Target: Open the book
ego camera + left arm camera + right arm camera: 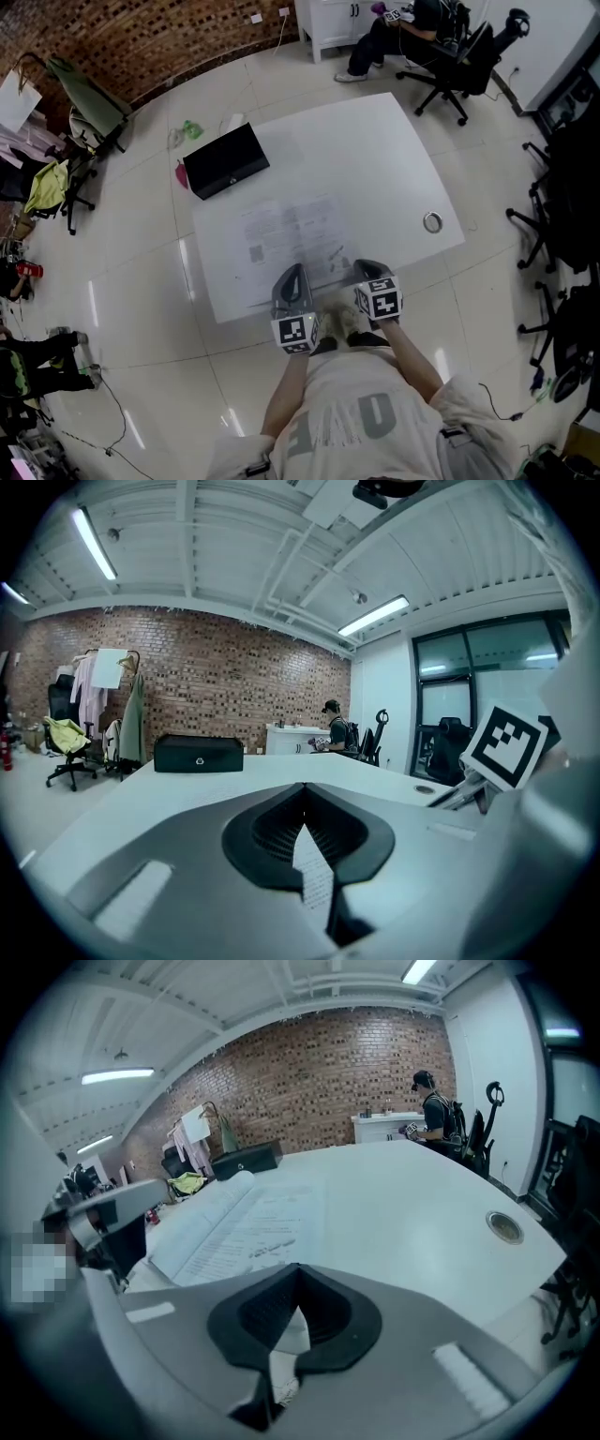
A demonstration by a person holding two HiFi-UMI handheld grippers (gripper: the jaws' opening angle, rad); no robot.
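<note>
The book [286, 242] lies near the front edge of the table [375, 159], already spread open with printed pages up. The left gripper [294, 277] is closed at its near edge. The right gripper [364, 272] looks pinched on a page [286, 1340], so at most another leaf is left to turn. A black box [225, 160] and a grommet [432, 222] sit well apart from the book, and nothing blocks it.
</note>
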